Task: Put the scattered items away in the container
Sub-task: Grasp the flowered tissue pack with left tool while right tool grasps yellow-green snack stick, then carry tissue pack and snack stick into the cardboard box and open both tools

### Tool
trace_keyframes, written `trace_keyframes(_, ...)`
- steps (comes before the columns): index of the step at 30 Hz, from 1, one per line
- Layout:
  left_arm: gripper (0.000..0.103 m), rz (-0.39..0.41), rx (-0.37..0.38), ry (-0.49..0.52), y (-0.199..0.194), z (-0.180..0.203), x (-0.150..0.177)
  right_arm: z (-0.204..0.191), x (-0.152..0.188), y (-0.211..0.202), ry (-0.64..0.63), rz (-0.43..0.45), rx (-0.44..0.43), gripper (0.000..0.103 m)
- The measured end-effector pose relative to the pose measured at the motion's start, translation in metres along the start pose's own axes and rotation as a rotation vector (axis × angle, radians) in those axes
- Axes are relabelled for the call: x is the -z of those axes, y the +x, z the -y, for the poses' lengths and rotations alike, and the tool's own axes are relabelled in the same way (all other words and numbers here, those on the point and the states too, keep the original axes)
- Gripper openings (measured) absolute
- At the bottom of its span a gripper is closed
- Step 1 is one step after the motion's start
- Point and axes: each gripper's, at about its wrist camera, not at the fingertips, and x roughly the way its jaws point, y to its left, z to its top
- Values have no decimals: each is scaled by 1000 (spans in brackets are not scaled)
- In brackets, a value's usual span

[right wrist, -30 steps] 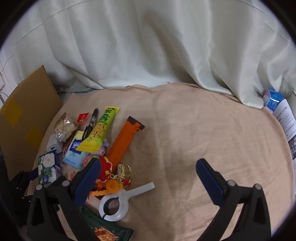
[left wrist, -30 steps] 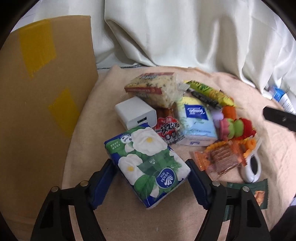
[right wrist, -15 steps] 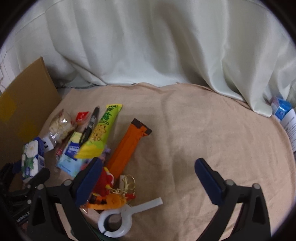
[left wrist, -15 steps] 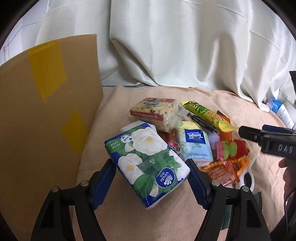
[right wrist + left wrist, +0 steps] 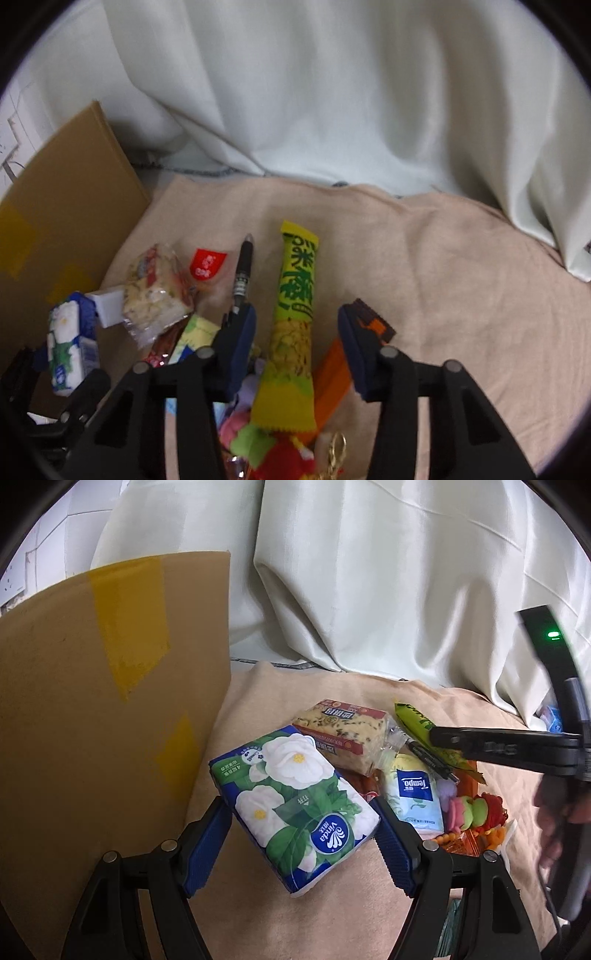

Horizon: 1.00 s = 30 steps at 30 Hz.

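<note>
A person's left gripper [image 5: 301,834] clamps its blue-padded fingers [image 5: 207,843] on both long sides of a soft blue-and-green tissue pack printed with white flowers [image 5: 295,808], holding it clear of the beige cloth-covered table [image 5: 255,897]. Just to its left stands the brown cardboard box wall patched with yellow tape [image 5: 92,709].

Beyond the tissue pack the scattered goods lie heaped on the cloth: a clear-wrapped seeded cake slice with a red label [image 5: 341,734], a pale blue Tempo pocket-tissue packet [image 5: 415,794], a black pen [image 5: 428,757] and a pink, green and red plush toy [image 5: 471,810].

The right gripper [image 5: 297,336] hangs with its jaws partly open, empty, straddling a long yellow-green snack packet [image 5: 295,314] without touching it. An orange wrapper bar with a dark end [image 5: 332,373] lies under the right-hand finger. A small red sachet [image 5: 207,263] and a white block-shaped charger [image 5: 108,307] sit near the box, and a gold keyring [image 5: 337,452] shows at the bottom edge. White curtains [image 5: 314,92] hang behind the table.
</note>
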Motion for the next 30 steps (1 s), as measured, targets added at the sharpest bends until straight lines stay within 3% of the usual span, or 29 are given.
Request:
trace_keyframes(5,76,0,1,15,3,1,0,2,3,17,32,-33,-21,45)
trace_keyframes(6,76,-3,6,11,3,0,0,3,3,19,33,-37,-21,25)
trace_keyframes(11,76,-7,11,-5,5,0,-5,8,6,12,45,-34,-46,25)
trace_keyframes(23,76,78,-3,-3,-30,22,-36,22,3,-93,77,185,-38,25)
trace_keyframes(30,76,123,18,-33,-59,22,-52,15,0,-122,61,255,-60,25)
